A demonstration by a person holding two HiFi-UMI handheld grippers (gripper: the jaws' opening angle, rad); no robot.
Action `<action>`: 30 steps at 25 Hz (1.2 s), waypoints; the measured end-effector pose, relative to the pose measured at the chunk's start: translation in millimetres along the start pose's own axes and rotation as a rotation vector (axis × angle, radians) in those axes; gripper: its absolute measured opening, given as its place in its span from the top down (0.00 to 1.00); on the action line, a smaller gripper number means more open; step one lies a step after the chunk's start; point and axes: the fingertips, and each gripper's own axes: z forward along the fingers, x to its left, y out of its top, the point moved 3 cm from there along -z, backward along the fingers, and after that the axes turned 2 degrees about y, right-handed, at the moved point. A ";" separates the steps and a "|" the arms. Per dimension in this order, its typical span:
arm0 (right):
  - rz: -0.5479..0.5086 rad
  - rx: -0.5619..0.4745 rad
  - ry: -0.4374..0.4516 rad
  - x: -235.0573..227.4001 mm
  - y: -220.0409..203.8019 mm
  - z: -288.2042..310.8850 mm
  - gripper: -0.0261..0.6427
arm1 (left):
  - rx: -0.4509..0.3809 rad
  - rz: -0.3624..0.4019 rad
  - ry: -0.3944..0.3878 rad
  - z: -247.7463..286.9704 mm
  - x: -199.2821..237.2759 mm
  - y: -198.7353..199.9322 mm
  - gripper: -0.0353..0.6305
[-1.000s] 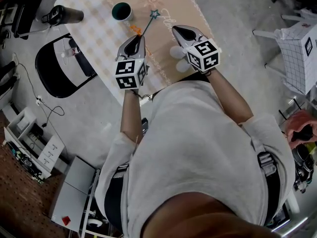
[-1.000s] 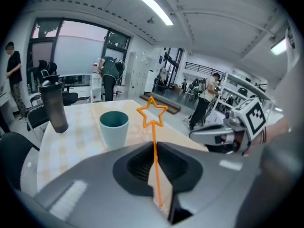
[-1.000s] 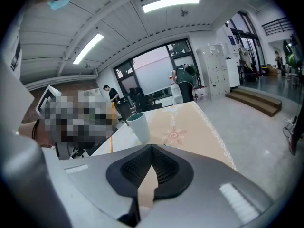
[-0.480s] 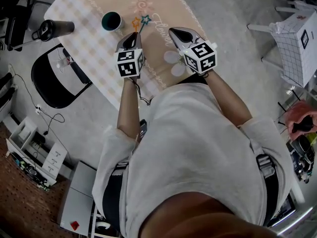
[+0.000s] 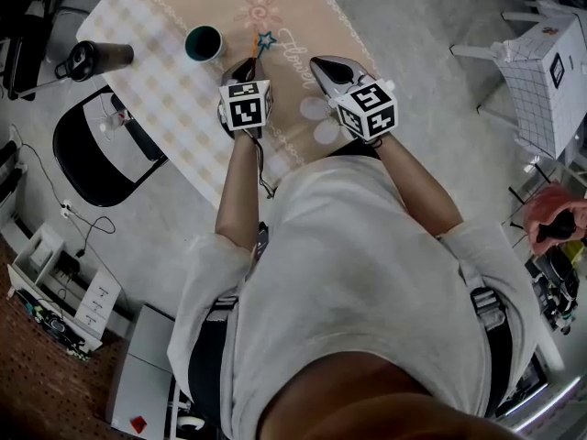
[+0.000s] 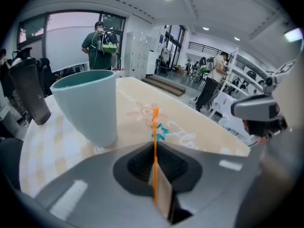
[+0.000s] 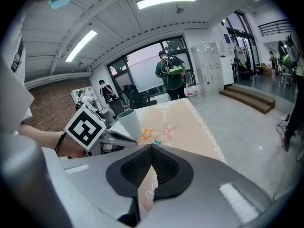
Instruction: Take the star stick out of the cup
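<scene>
The teal-lined cup [image 5: 204,42] [image 6: 88,106] [image 7: 129,121] stands upright on the table with nothing sticking out of it. My left gripper [image 5: 246,66] [image 6: 154,147] is just right of the cup, shut on a thin orange stick [image 6: 155,165]. An orange star [image 5: 256,38] [image 7: 146,134] and a small teal star [image 5: 267,39] [image 6: 160,132] [image 7: 156,141] show at the stick's far end, outside the cup. My right gripper [image 5: 323,63] [image 7: 152,147] hangs further right over the table, shut with nothing between its jaws.
A dark bottle [image 5: 96,58] [image 6: 28,91] lies left of the cup near the edge of the table [image 5: 183,126]. A black chair [image 5: 105,136] stands beside that edge. A white box [image 5: 550,71] is at the far right. People [image 6: 97,42] stand in the background.
My left gripper has moved forward, closer to the cup, with the stick in it; the stick now looks shorter and steeper. The right gripper stays shut beside it.
</scene>
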 end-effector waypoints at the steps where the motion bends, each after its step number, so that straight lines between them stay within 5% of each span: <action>1: -0.002 0.000 -0.003 1.5 -0.1 -1.3 0.96 | 0.000 0.004 0.004 1.2 0.4 0.2 0.92; 13: -0.034 -0.041 -0.017 24.0 -3.6 -33.3 0.96 | -0.060 -0.040 0.044 -31.7 -5.6 -9.6 0.81; 20: -0.152 -0.134 0.108 48.0 -4.4 -70.5 0.96 | -0.244 -0.141 0.173 -110.3 -47.4 -30.4 0.93; 30: -0.327 -0.303 0.228 67.7 -2.1 -163.8 0.96 | -0.525 -0.206 0.320 -201.9 -147.6 -30.3 0.94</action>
